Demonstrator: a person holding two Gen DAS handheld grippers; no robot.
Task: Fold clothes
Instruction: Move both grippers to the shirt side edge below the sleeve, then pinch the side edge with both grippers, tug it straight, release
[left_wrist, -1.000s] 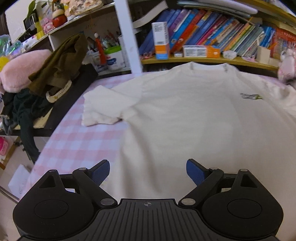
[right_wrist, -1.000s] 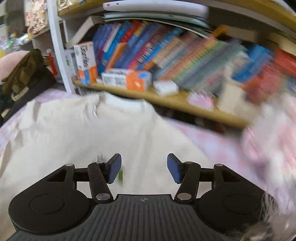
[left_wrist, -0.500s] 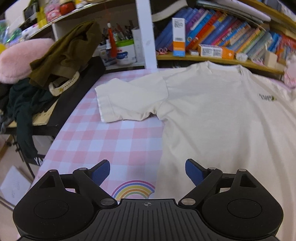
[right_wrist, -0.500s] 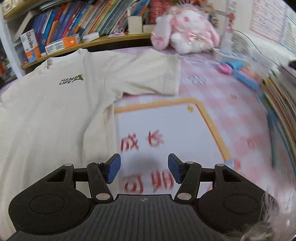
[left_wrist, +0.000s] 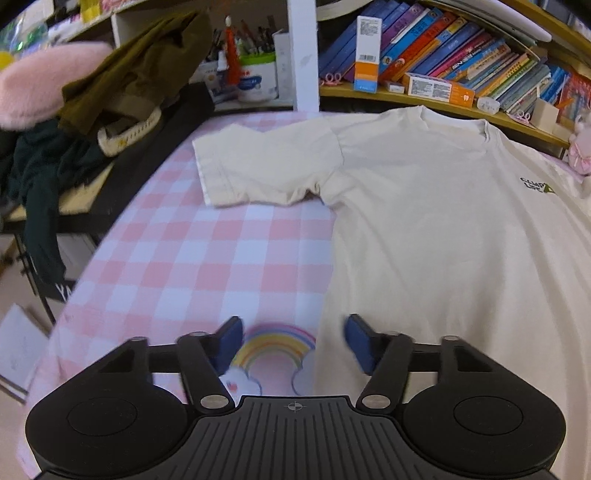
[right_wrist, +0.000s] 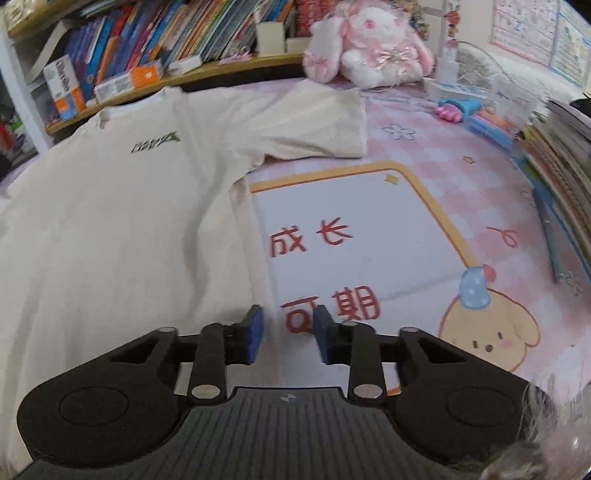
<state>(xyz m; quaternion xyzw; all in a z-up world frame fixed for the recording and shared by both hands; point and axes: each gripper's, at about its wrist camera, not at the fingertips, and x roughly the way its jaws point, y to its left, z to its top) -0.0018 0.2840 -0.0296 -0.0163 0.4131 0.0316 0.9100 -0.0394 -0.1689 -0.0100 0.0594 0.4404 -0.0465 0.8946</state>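
A cream T-shirt (left_wrist: 443, 229) lies flat, face up, on a pink checked table mat (left_wrist: 207, 258), collar toward the bookshelf, both short sleeves spread out. It also shows in the right wrist view (right_wrist: 122, 221). My left gripper (left_wrist: 293, 343) is open and empty, low over the shirt's left side edge near the hem, one finger over the mat's rainbow print. My right gripper (right_wrist: 288, 334) is open and empty, its fingers straddling the shirt's right side edge near the hem.
A bookshelf (left_wrist: 461, 74) runs along the far side. A pile of dark and pink clothes (left_wrist: 74, 110) sits on a stand at the left. A pink plush rabbit (right_wrist: 369, 40), toys and a stack of books (right_wrist: 554, 147) line the right.
Both grippers have moved outward from over the shirt's middle to its side edges and lowered. Both have narrowed their openings; neither holds anything.
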